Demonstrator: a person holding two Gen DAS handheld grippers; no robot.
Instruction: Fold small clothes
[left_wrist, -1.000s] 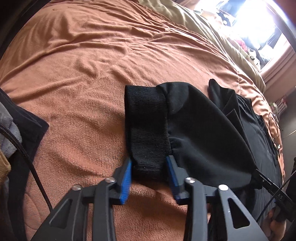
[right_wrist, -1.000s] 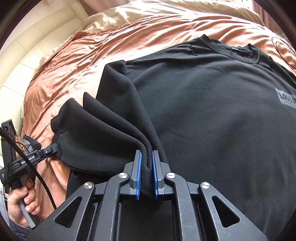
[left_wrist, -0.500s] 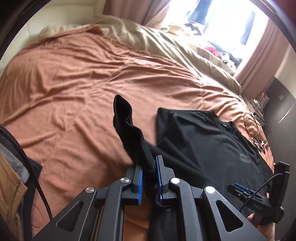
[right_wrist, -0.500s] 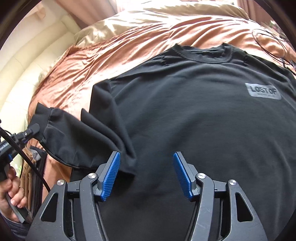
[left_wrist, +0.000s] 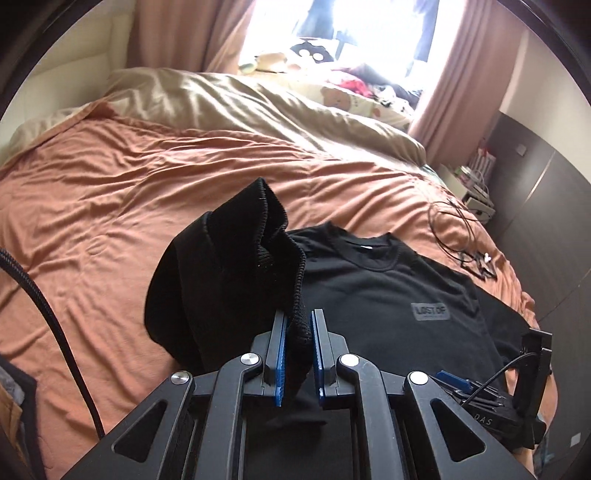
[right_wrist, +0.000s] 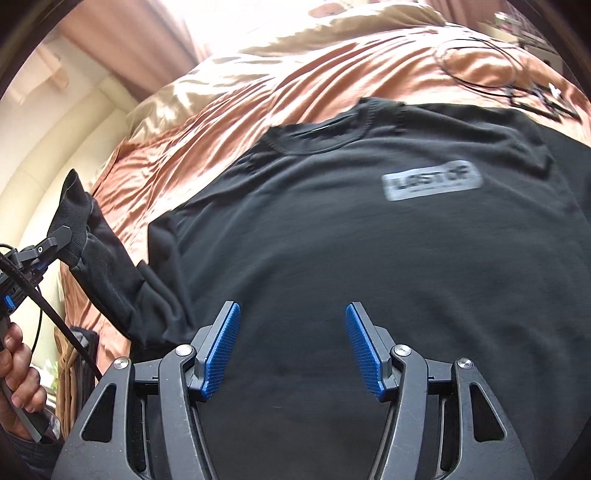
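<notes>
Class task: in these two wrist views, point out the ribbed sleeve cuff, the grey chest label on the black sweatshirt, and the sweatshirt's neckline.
ribbed sleeve cuff (left_wrist: 273, 236), left wrist view, on its ribbed knit.
grey chest label (left_wrist: 430, 311), left wrist view, on the lettering.
neckline (right_wrist: 317, 138), right wrist view, on the collar's front band.

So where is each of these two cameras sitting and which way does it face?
Left wrist: sits on the left gripper, faces up the bed toward the window; its jaws clamp the sweatshirt cuff.
Right wrist: sits on the right gripper, jaws open, looking down at the sweatshirt; a hand shows.
Shared: sweatshirt, bed, each other's gripper.
</notes>
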